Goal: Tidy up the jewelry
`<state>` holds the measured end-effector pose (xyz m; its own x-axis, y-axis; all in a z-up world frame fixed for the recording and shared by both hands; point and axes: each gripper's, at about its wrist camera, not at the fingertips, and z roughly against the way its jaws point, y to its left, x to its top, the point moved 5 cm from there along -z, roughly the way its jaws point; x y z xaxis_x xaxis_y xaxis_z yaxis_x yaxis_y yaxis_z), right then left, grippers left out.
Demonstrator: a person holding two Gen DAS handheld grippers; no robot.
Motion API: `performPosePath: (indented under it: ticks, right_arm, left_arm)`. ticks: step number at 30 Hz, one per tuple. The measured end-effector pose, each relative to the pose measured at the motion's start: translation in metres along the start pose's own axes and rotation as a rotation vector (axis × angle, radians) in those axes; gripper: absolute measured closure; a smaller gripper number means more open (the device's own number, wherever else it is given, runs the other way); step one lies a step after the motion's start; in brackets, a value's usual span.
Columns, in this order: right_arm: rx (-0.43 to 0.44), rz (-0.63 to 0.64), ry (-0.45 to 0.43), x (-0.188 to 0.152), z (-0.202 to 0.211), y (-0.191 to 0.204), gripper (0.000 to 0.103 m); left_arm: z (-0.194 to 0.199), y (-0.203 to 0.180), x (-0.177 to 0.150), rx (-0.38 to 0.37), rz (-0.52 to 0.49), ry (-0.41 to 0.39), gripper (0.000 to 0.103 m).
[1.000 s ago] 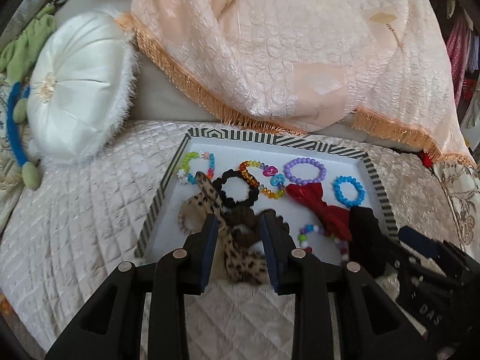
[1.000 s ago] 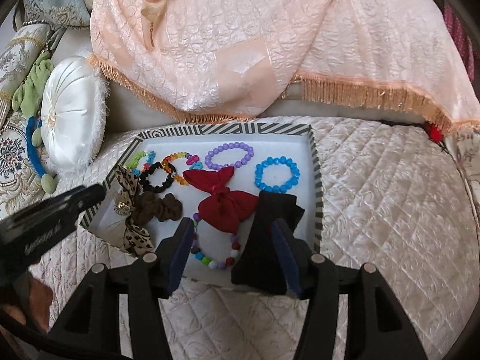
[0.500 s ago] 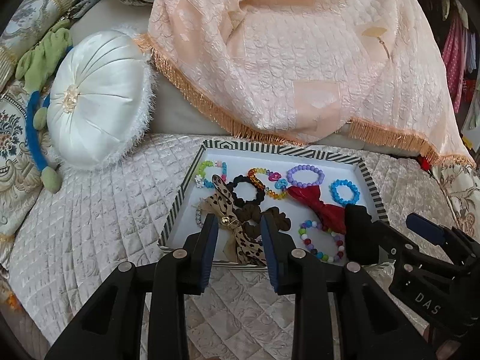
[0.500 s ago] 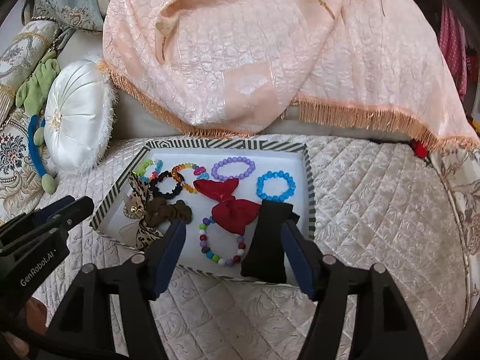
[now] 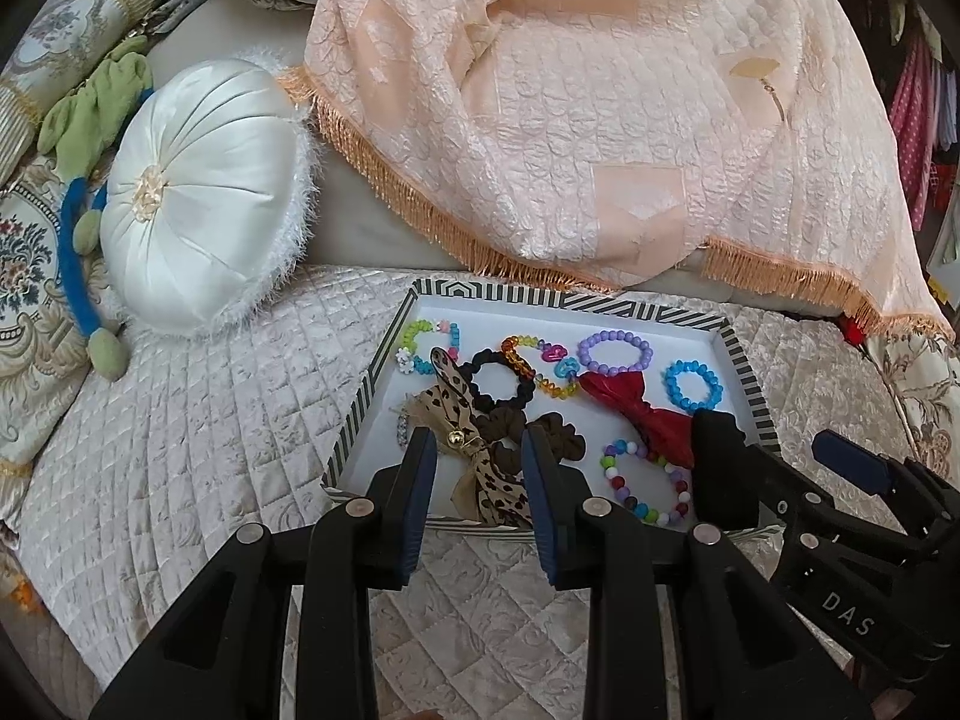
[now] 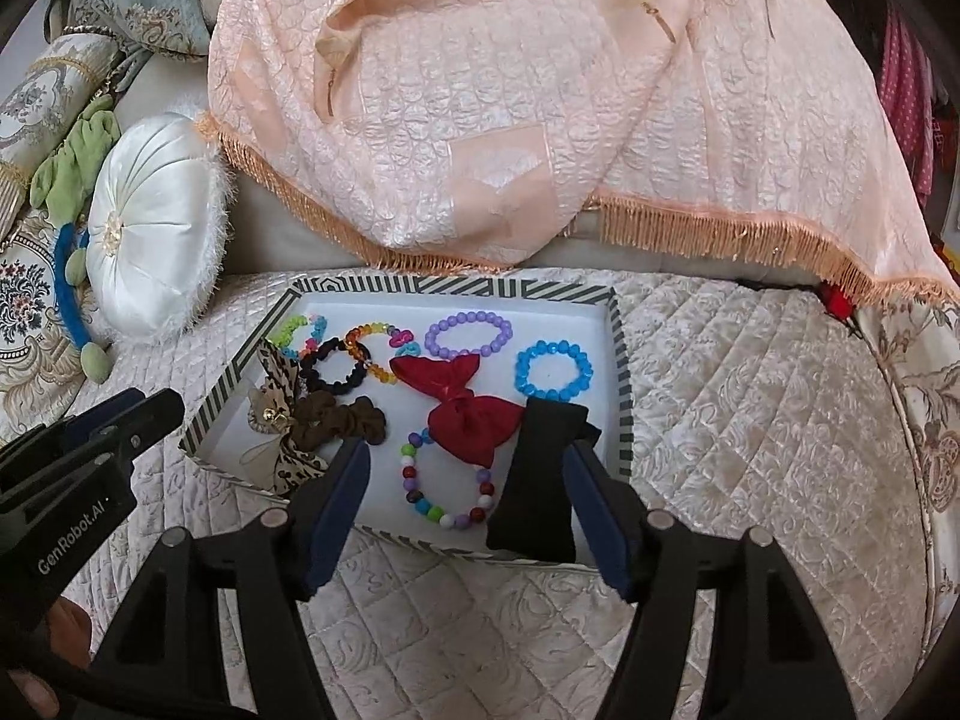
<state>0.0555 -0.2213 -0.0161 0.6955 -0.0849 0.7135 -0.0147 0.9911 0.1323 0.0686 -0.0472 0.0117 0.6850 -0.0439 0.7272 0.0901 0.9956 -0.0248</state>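
Both grippers hang unclenched and empty – only the right view shows a hand.

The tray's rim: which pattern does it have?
The tray's rim has dark and white stripes, shown best in the right wrist view.

the quilted bed cover lies bare right of the striped tray and along its near edge, open room for a gripper. inside the tray, bare white floor shows at the far right corner and a strip along the left wall; the rest is crowded with bead bracelets, a red bow, a brown scrunchie and a leopard bow. a black cloth piece stands over the near right corner. behind the far edge the fringed peach throw hangs low; a round white cushion blocks the far left.
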Motion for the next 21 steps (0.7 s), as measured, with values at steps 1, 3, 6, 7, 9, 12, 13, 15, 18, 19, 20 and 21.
performPosePath:
  ticks: [1,3,6,7,9,12,13,15,18,19,20,21]
  right_arm:
    - [0.0,0.002,0.001,0.0003,0.0,0.0003,0.033]
    - [0.001,0.003,-0.001,0.0007,0.0001,0.0004,0.033]
    - [0.002,0.001,0.001,0.001,-0.0003,0.0003,0.033]
    - [0.004,0.003,0.002,0.0011,-0.0001,0.0003,0.033]
    - [0.003,0.004,0.002,0.0014,0.0001,0.0004,0.033]
    - [0.004,0.005,0.001,0.0022,-0.0004,0.0011,0.033]
    - [0.005,0.005,0.001,0.0026,-0.0003,0.0012,0.033]
    - [0.007,0.005,-0.001,0.0029,0.0,0.0014,0.033]
    - [0.01,0.006,-0.001,0.0036,0.0001,0.0019,0.032]
    - [0.009,0.008,-0.001,0.0038,0.0001,0.002,0.032]
    - [0.009,0.008,-0.001,0.004,0.0003,0.002,0.032]
    - [0.008,0.008,0.0,0.0041,0.0001,0.0018,0.032]
  left_arm:
    - [0.0001,-0.0003,0.0,0.0,-0.002,-0.001,0.086]
    - [-0.0003,-0.0006,-0.0005,0.0,-0.004,-0.001,0.086]
    - [-0.0001,-0.0013,-0.0003,-0.003,-0.004,-0.005,0.086]
    - [0.0004,-0.0014,-0.0001,-0.003,-0.004,-0.008,0.086]
    - [0.0016,-0.0012,0.0006,-0.003,-0.004,-0.014,0.086]
    - [0.0029,-0.001,0.002,0.0,-0.008,-0.02,0.086]
    - [0.0031,-0.0009,0.0025,0.001,-0.01,-0.021,0.086]
    - [0.0035,-0.0011,0.0028,0.003,-0.012,-0.021,0.086]
    - [0.0033,-0.001,0.0031,0.003,-0.011,-0.022,0.086]
    - [0.0034,-0.001,0.0031,0.005,-0.011,-0.022,0.086]
    - [0.0035,-0.0009,0.0031,0.008,-0.012,-0.024,0.086]
    - [0.0036,-0.0009,0.003,0.008,-0.013,-0.023,0.086]
